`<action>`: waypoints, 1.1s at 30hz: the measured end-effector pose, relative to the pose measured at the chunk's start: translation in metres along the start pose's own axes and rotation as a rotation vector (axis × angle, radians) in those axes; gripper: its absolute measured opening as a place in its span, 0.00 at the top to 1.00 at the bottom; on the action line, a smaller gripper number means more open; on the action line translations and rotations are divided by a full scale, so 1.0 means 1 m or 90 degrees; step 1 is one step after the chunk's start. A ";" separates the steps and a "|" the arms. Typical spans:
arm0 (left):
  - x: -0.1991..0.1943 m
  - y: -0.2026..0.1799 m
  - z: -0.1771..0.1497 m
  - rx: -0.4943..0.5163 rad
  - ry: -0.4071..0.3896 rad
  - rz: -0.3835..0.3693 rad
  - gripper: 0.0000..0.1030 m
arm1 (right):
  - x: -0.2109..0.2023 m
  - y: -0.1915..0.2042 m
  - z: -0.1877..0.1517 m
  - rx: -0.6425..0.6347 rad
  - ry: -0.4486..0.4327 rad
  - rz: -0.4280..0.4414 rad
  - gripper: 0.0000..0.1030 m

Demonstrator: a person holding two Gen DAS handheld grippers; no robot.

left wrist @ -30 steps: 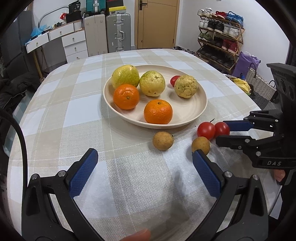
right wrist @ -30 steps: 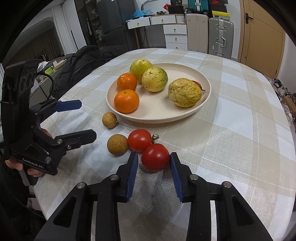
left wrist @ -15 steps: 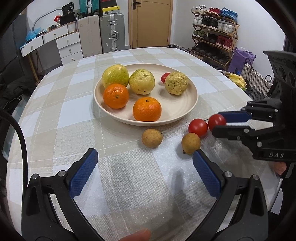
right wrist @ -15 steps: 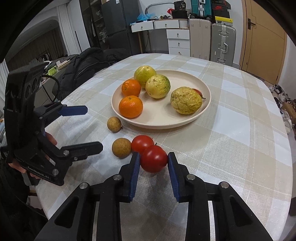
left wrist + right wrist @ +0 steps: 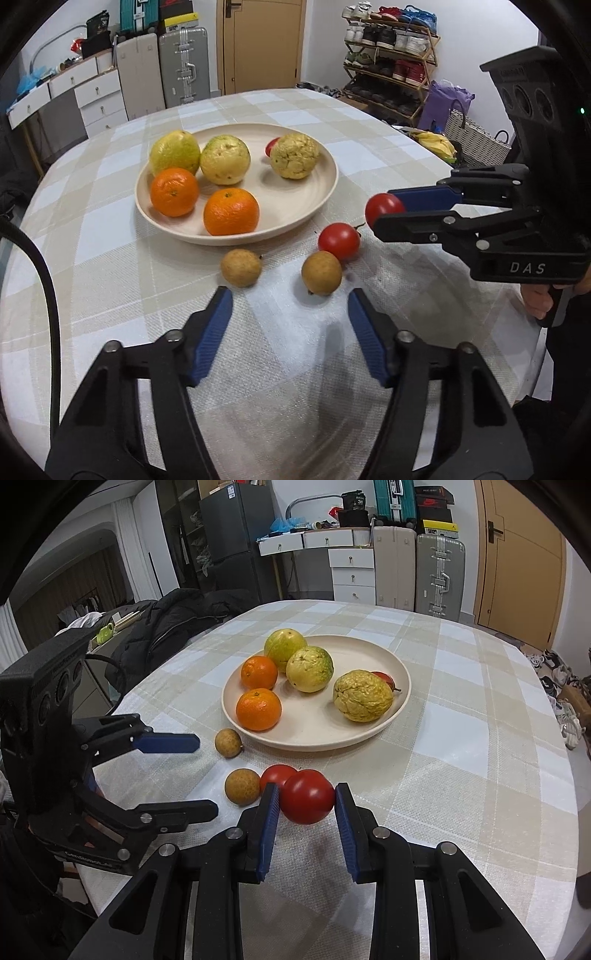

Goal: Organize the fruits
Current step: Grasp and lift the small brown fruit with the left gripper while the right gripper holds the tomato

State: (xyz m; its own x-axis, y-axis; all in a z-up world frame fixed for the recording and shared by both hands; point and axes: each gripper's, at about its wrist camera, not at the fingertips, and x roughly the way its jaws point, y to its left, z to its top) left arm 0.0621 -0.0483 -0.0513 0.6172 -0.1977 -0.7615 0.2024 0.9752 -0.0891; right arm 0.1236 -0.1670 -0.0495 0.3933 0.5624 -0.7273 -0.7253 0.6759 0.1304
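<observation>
Fruits are split between a cream plate [image 5: 325, 192] and the checked tablecloth [image 5: 110, 266]. On the plate lie two oranges [image 5: 231, 211], two yellow-green guavas [image 5: 224, 159], one wrinkled yellow fruit [image 5: 362, 696] and a small red one mostly hidden behind it. On the cloth near the plate sit two brown longans [image 5: 241, 267] and one tomato [image 5: 339, 242]. A second tomato [image 5: 307, 796] is clamped between the blue pads of the right gripper [image 5: 306, 805]; only the left wrist view shows it lifted off the cloth. The right wrist view alone shows the wrinkled fruit's long axis running left to right. The left gripper [image 5: 290, 314] is closing with nothing between its pads, just short of the longans.
</observation>
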 end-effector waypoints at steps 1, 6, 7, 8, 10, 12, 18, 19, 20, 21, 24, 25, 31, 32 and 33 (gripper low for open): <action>0.002 0.000 0.000 -0.002 0.005 -0.007 0.47 | 0.000 0.000 0.000 0.000 0.000 0.001 0.70; 0.008 -0.003 0.002 -0.020 0.017 -0.029 0.49 | 0.000 0.000 0.000 -0.001 0.000 -0.001 0.70; 0.008 -0.003 0.002 -0.021 0.018 -0.033 0.49 | 0.000 0.000 0.000 -0.001 -0.001 -0.001 0.70; 0.009 -0.004 0.003 -0.021 0.020 -0.037 0.49 | -0.001 0.000 0.000 0.000 -0.002 -0.001 0.70; 0.012 -0.006 0.004 -0.020 0.023 -0.034 0.51 | -0.001 -0.001 0.000 0.001 -0.003 -0.001 0.70; 0.015 -0.007 0.005 -0.022 0.024 -0.035 0.57 | -0.002 -0.001 0.000 0.002 -0.005 -0.002 0.70; 0.022 -0.011 0.010 -0.027 0.023 -0.042 0.61 | -0.006 -0.003 0.001 0.005 -0.011 -0.002 0.70; 0.023 -0.011 0.011 -0.027 0.022 -0.041 0.61 | -0.006 -0.004 0.001 0.007 -0.011 -0.002 0.70; 0.024 -0.012 0.012 -0.027 0.022 -0.042 0.61 | -0.006 -0.004 0.001 0.008 -0.012 -0.001 0.70; 0.025 -0.014 0.014 -0.027 0.021 -0.043 0.62 | -0.007 -0.005 0.001 0.008 -0.013 -0.001 0.70; 0.027 -0.016 0.015 -0.022 0.019 -0.034 0.67 | -0.007 -0.005 0.001 0.008 -0.013 -0.001 0.70; 0.027 -0.016 0.015 -0.021 0.020 -0.033 0.69 | -0.006 -0.005 0.001 0.009 -0.013 0.000 0.70; 0.026 -0.008 0.016 -0.038 0.019 -0.043 0.78 | -0.006 -0.005 0.001 0.007 -0.012 -0.001 0.70; 0.026 -0.007 0.016 -0.040 0.018 -0.047 0.78 | -0.006 -0.005 0.001 0.007 -0.011 -0.001 0.70; 0.025 -0.006 0.015 -0.041 0.018 -0.048 0.78 | -0.006 -0.004 0.001 0.007 -0.011 -0.001 0.70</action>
State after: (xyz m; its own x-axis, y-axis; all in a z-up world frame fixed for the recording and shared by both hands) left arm 0.0879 -0.0610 -0.0601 0.5801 -0.2693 -0.7687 0.1981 0.9621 -0.1876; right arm 0.1248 -0.1732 -0.0452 0.4046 0.5696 -0.7154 -0.7185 0.6820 0.1367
